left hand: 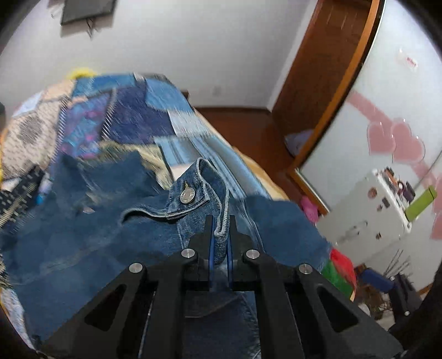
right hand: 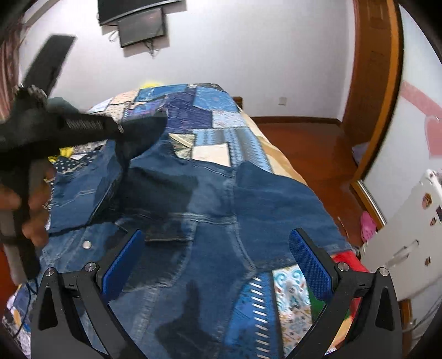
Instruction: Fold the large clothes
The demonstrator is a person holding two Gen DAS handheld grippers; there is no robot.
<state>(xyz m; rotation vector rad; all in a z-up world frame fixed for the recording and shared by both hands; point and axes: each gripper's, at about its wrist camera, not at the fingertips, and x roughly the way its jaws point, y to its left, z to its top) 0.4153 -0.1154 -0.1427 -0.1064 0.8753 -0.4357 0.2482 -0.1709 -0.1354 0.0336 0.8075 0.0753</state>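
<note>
A blue denim jacket [right hand: 210, 210] lies spread on a bed covered with a blue patchwork quilt [right hand: 204, 110]. In the left wrist view my left gripper [left hand: 221, 221] is shut on a denim edge [left hand: 222, 221] of the jacket [left hand: 96, 234], close to a cuff with a metal button [left hand: 187, 196], and lifts it off the bed. In the right wrist view my right gripper [right hand: 218, 248] is open and empty, hovering above the jacket's middle. The left gripper [right hand: 163, 118] shows there too at upper left, held in a hand, with denim hanging from it.
The bed's right edge drops to a wooden floor [right hand: 312, 143]. A wooden door frame [right hand: 373, 82] and a white cabinet [right hand: 400, 234] stand to the right. A screen [right hand: 142, 26] hangs on the far wall. Pink slippers [right hand: 367, 226] lie on the floor.
</note>
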